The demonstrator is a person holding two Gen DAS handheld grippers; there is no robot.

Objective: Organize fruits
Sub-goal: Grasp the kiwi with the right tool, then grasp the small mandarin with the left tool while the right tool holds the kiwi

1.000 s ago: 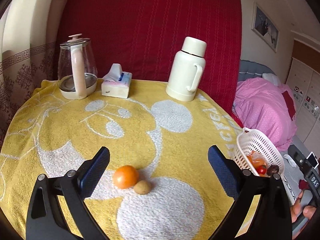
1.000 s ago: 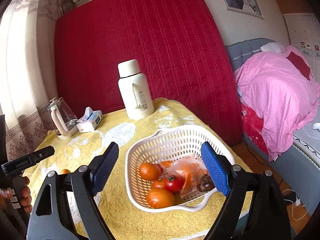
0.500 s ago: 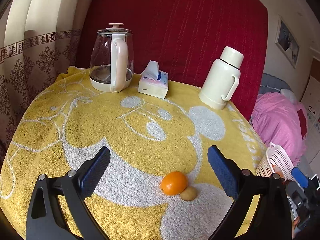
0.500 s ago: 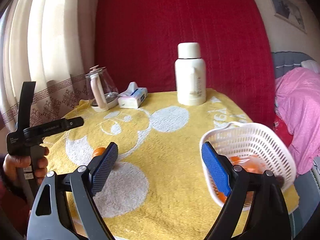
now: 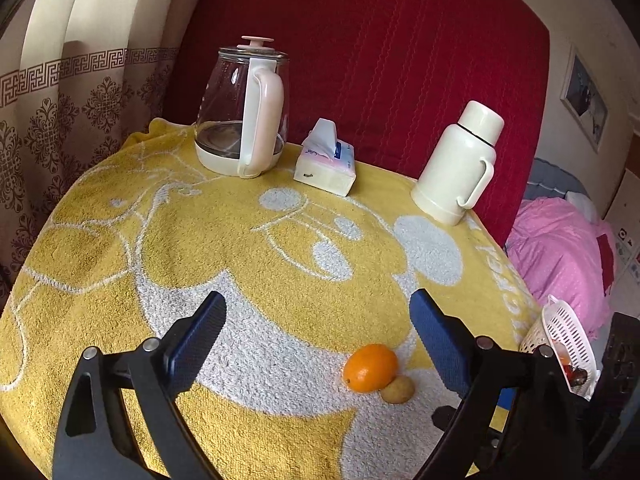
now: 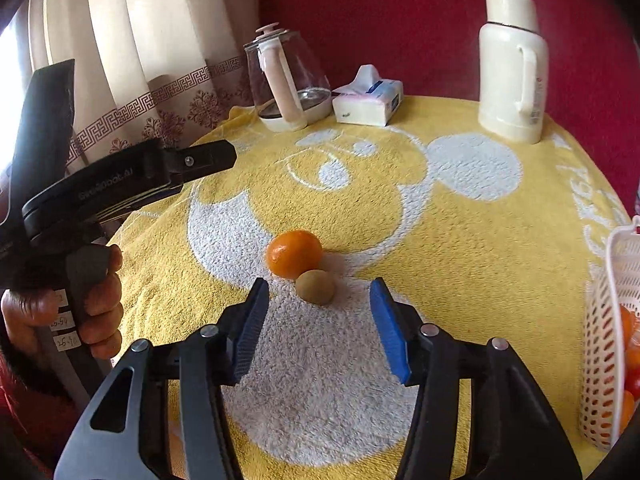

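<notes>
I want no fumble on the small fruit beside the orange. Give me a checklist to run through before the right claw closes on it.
1. Small brown kiwi-like fruit ahead of the right claw, not yet between its pads: ok.
2. Claw has just been closing, nothing gripped: ok.
3. Round orange touches the fruit: not ok.
4. Left claw open, empty: ok.
5. White perforated plastic basket has room: cannot tell.

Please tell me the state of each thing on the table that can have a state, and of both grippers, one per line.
left gripper: open, empty.
right gripper: open, empty, its jaws have just been closing.
orange: loose on the towel, touching the kiwi.
kiwi: loose, not gripped.
basket: holds fruits.
kettle: lid on, almost empty.
thermos: upright, capped.
tissue box: one tissue sticking out.
</notes>
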